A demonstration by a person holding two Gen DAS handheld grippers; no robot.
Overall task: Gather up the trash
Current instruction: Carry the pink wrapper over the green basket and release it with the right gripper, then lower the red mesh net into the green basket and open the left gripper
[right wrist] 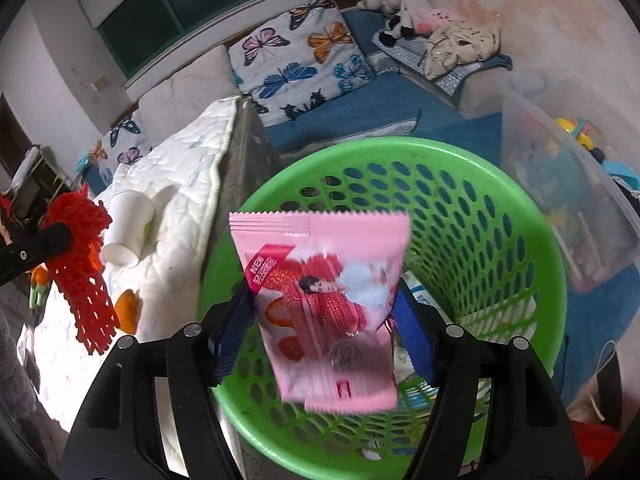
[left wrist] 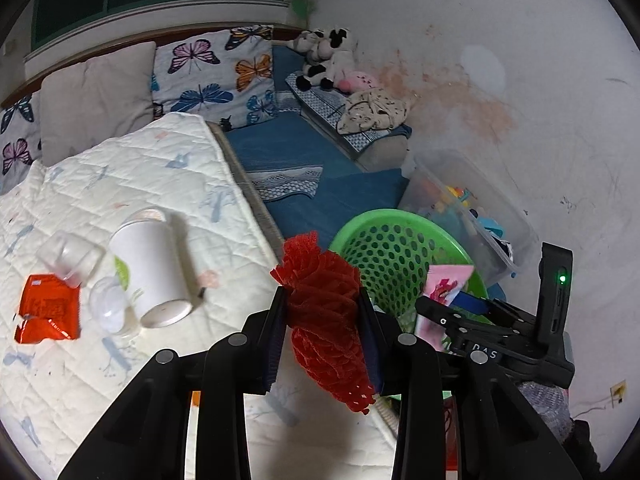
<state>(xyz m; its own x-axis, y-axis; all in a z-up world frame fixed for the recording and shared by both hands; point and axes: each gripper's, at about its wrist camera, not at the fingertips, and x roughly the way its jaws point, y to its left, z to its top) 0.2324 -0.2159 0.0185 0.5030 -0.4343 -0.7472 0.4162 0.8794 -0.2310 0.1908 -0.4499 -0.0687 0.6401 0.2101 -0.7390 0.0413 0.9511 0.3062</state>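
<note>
My left gripper [left wrist: 322,300] is shut on a red foam fruit net [left wrist: 326,320] and holds it over the bed's edge, just left of the green perforated basket [left wrist: 384,264]. My right gripper [right wrist: 324,300] is shut on a pink snack wrapper [right wrist: 324,308] and holds it over the basket's opening [right wrist: 500,240]. The net also shows at the left of the right wrist view [right wrist: 80,264]. On the white quilt [left wrist: 120,184] lie a white paper cup [left wrist: 154,268], clear plastic cups [left wrist: 76,260] and a red wrapper [left wrist: 46,308]. Some paper trash lies in the basket's bottom [right wrist: 416,296].
A clear plastic bin of toys [left wrist: 472,208] stands beside the basket against the stained wall. Blue mats [left wrist: 288,148], butterfly pillows [left wrist: 212,76] and plush toys [left wrist: 324,56] lie behind. An orange object [right wrist: 128,312] lies on the quilt.
</note>
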